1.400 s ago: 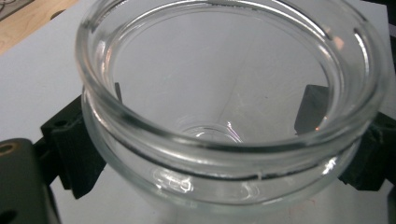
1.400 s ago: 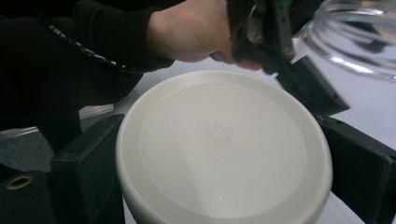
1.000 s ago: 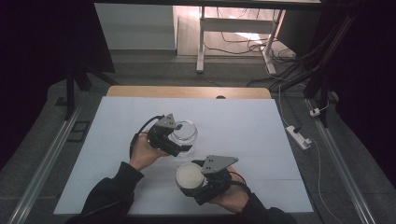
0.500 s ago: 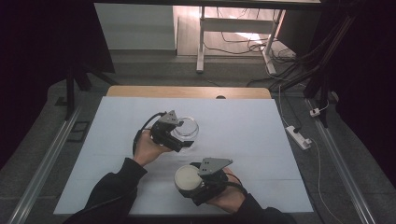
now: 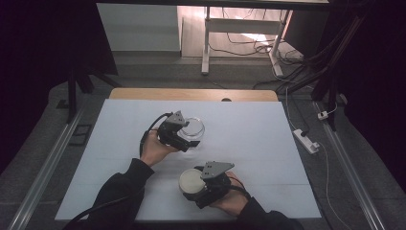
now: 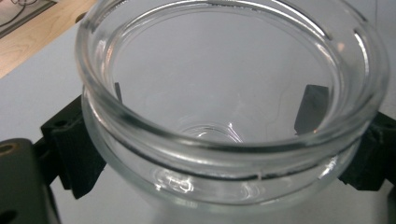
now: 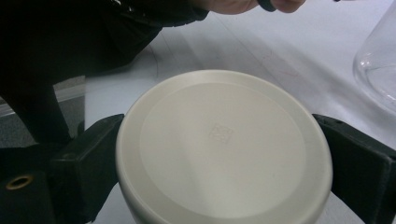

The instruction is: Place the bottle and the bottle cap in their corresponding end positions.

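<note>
So here's the setup: a white table top (image 5: 268, 143) with a light wooden strip (image 5: 191, 94) along its far edge, and a person in dark sleeves working two grippers over it.

The left gripper (image 5: 184, 135) sits around mid-table, a bit left of centre, and it's clamped on a clear round glass jar (image 5: 192, 128). In the left gripper view the glass jar (image 6: 233, 107) sits right between the two black jaws, one pressed against each side just below the thick rim, mouth open and facing the camera. You can see straight down to the base through the glass. From the high view the jar sits on the far-right side of that gripper, and I can't tell whether its base is resting on the table or just off it.

The right gripper (image 5: 203, 184) is nearer to the person, close to the near edge and slightly right of the other one. It's gripping a cream round plastic lid (image 5: 191, 181). In the right gripper view the lid (image 7: 224, 144) is wedged between the jaws, flat top facing the camera, with a small square mark in the middle.

Lid and jar are apart, the lid on the near side of the jar. The jar's edge peeks in at the far right of the right gripper view.
</note>
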A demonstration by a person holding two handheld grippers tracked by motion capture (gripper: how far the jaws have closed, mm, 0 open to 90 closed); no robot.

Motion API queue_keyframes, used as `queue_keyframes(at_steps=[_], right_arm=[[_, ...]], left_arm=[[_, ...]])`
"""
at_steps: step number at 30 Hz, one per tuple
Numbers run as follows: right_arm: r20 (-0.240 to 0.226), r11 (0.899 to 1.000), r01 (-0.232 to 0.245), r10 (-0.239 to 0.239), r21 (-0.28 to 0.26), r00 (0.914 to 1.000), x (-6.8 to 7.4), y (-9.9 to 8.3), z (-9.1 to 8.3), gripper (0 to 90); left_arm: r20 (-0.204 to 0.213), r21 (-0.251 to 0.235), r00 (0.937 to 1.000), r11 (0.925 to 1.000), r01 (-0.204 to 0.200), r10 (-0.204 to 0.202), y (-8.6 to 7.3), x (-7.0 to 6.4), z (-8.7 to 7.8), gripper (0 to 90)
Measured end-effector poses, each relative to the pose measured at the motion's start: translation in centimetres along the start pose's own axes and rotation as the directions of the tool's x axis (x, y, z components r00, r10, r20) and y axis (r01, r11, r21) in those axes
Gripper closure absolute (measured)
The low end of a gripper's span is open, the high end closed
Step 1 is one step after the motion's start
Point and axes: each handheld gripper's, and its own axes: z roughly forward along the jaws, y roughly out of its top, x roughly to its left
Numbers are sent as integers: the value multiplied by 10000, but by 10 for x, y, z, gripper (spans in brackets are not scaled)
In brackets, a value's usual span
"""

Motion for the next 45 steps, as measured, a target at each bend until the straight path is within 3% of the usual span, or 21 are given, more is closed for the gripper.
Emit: queue_keyframes(at_steps=[26, 45], right_arm=[[92, 9969, -88, 81, 786, 9999, -21, -19, 27, 70], [146, 9860, -423, 404, 1615, 9991, -28, -22, 38, 69]], left_arm=[[-451, -42, 9985, 9995, 314, -316, -11, 23, 27, 75], [-459, 3, 9988, 9998, 194, -193, -16, 26, 39, 74]])
